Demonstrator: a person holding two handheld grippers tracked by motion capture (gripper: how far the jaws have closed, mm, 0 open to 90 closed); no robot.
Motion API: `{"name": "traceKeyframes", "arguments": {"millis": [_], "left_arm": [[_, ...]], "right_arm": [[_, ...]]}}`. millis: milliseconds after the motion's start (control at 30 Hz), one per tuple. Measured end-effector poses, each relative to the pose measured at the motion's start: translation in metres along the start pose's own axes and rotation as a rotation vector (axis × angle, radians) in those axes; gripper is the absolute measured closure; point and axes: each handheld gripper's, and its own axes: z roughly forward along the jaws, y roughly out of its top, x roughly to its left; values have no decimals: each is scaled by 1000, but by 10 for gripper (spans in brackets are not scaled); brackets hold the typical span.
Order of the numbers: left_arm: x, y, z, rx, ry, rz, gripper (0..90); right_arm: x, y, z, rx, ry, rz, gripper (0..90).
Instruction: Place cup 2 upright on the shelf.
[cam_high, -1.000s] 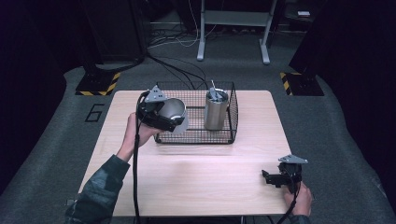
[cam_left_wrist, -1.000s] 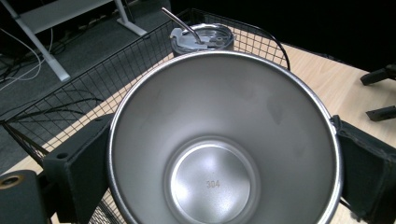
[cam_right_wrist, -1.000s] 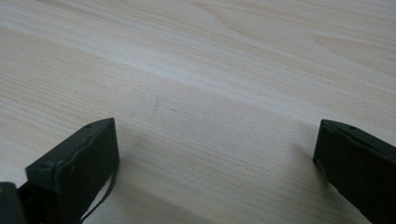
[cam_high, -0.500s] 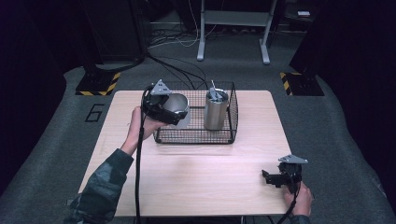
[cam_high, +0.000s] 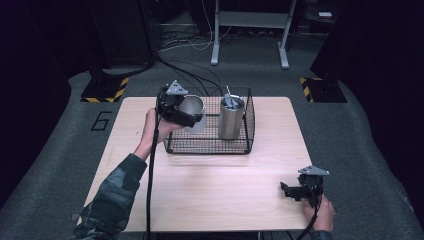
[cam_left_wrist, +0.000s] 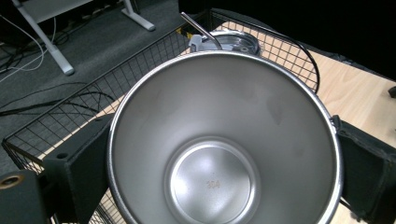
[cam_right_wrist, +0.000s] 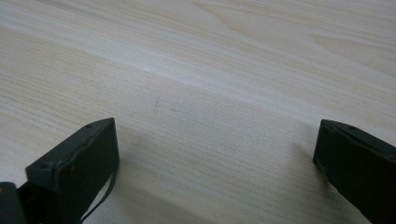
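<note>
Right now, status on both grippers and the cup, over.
Left hand-held gripper shut on steel cup, tilted at wire basket left edge. Right hand-held gripper open, empty, low over table. Lidded tumbler upright in basket.

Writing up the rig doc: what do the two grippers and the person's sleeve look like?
Both are black two-jaw units with blocky, flat-faced jaws. The left gripper and right gripper each carry a grey three-cornered plate on top and trail a black cable. The left sleeve is a dark camouflage pattern.

High view above table, looking down, tool cameras close, sharing its wooden top
</note>
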Motion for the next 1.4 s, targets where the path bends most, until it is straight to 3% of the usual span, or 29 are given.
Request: {"name": "traceKeyframes", "arguments": {"millis": [233, 533, 1400], "left_arm": [[7, 6, 11, 19, 9, 10, 59], [13, 4, 29, 44, 12, -6, 59], [42, -14, 76, 100, 46, -102, 59]], "right_arm": [[0, 0, 0, 0, 1, 0, 0], [0, 0, 0, -1, 0, 0, 0], [0, 0, 0, 0, 0, 0, 0]]}}
